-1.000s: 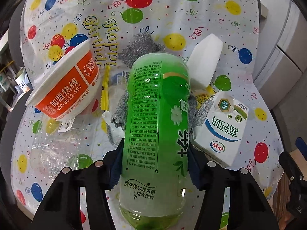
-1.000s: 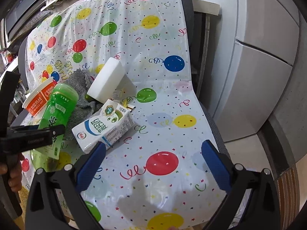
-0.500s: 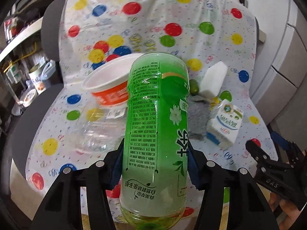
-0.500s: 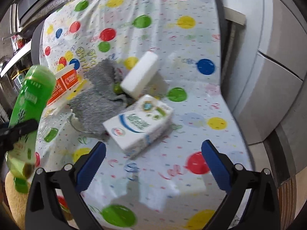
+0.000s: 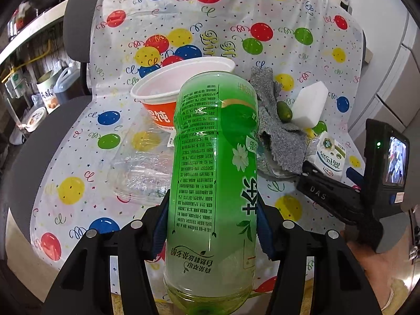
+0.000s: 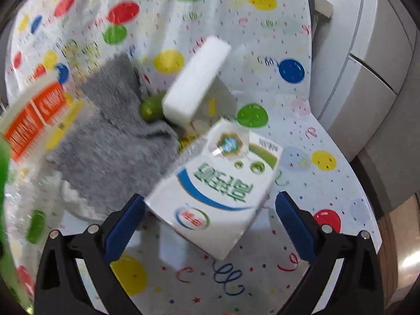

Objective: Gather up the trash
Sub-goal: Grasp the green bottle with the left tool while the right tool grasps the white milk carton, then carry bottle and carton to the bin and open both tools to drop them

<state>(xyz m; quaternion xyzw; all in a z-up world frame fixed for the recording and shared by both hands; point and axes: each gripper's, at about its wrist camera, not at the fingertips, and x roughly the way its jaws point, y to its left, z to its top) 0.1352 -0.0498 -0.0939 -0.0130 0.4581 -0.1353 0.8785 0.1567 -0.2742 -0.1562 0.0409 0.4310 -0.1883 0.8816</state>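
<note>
A tall green tea bottle [image 5: 212, 183] stands up between the blue pads of my left gripper [image 5: 212, 210], which is shut on it above the near edge of the balloon-print cover [image 5: 236, 13]. A white milk carton [image 6: 218, 189] lies tilted on the cover. My right gripper [image 6: 208, 204] is open around the carton's near end, with its pads apart from the carton. The left wrist view shows the carton [image 5: 329, 157] just beyond the right gripper's black body.
An orange and white paper bowl [image 5: 168, 99], a crushed clear plastic bottle [image 5: 141, 168], a grey cloth [image 6: 113, 141], a white foam block [image 6: 194, 78] and a small green fruit [image 6: 151, 107] lie on the cover. White cabinets [image 6: 367, 78] stand right; a cluttered shelf [image 5: 47, 94] stands left.
My left gripper has drawn back from the pile with the green bottle. My right gripper has moved down and in, so the milk carton now sits between its open jaws.
</note>
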